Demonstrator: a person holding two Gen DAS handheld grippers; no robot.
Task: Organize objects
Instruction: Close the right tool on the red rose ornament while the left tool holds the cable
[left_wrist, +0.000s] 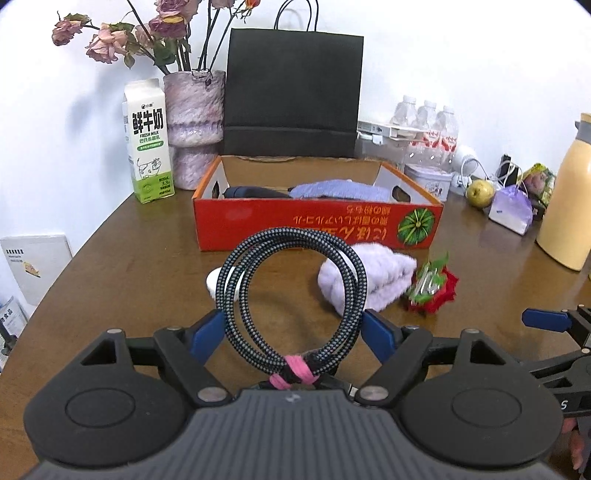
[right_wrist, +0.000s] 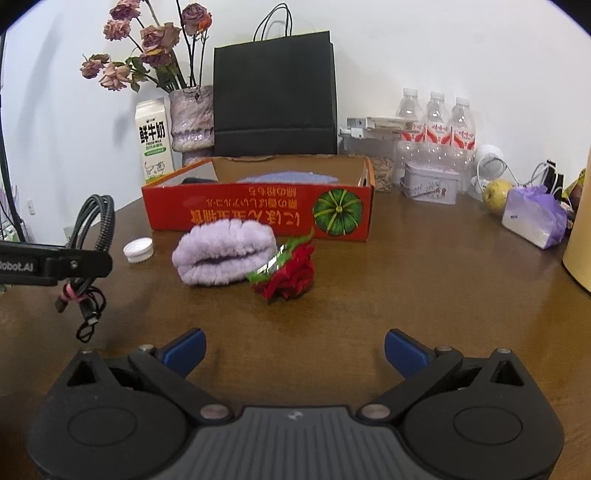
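- The left hand-held gripper (left_wrist: 293, 334) has the coiled braided cable (left_wrist: 291, 291) clamped between its blue pads, one pad pressing each side of the loop — the coil stands upright in the grip, pink tie (left_wrist: 293, 374) at the bottom, and it is clear of the counter (left_wrist: 129, 295).
- From the right wrist view the same cable (right_wrist: 92, 229) hangs off the left tool, plug ends dangling free below it.
- The step in hand reads as the carry: cable picked, now headed for the red cardboard box (left_wrist: 317, 221) straight ahead.
- That box already holds a dark item and a lavender cloth; there looks to be open room at the near left and along the back.
- The next move calls for height — the near wall of the box has to be cleared before the coil goes over, and the loose plug ends could catch that edge.
- The right hand-held gripper (right_wrist: 295, 349) hangs with its fingers well apart and nothing between them, low over bare counter.
- Ahead of it lie the fluffy lavender cloth (right_wrist: 225, 254) and the red rose (right_wrist: 291, 275), touching or nearly so, just in front of the box; a white cap (right_wrist: 138, 250) sits to their left.
- The lane from the cable to the box is clear apart from that cap and the cloth below it.
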